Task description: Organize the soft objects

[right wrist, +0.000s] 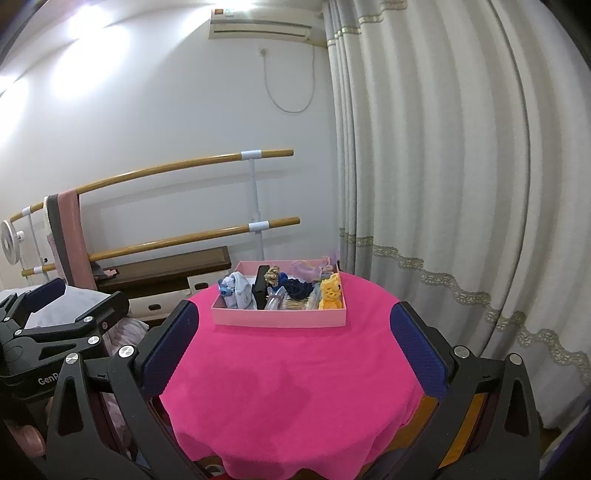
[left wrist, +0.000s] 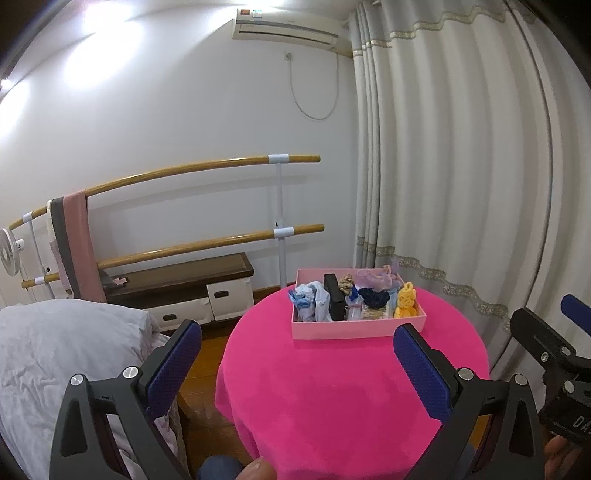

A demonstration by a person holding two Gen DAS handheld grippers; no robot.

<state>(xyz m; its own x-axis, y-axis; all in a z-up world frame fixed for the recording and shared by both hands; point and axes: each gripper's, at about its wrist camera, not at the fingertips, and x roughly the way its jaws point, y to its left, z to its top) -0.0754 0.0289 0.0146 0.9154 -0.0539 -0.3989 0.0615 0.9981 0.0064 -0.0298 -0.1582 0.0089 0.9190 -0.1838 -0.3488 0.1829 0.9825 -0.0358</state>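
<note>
Both grippers, left gripper [left wrist: 297,363] and right gripper [right wrist: 295,352], hung wide open and empty (apparently nothing needed picking), the soft objects [right wrist: 280,291] sitting gathered in the pink box [right wrist: 280,318] well ahead of their fingertips.

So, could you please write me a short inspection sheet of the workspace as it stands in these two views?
Surface: round table under a pink cloth, bare in front of the box.
Job's things: pink box at the far side, filled with soft items: a yellow knitted piece, a dark blue scrunchie, pale blue fabric.
Clutter: nothing seen on the cloth.
Grippers: left gripper and right gripper both open, empty, short of the box.
Cables: cord hanging below the air conditioner.
Surroundings: curtain, wooden wall bars, grey bedding.
</note>
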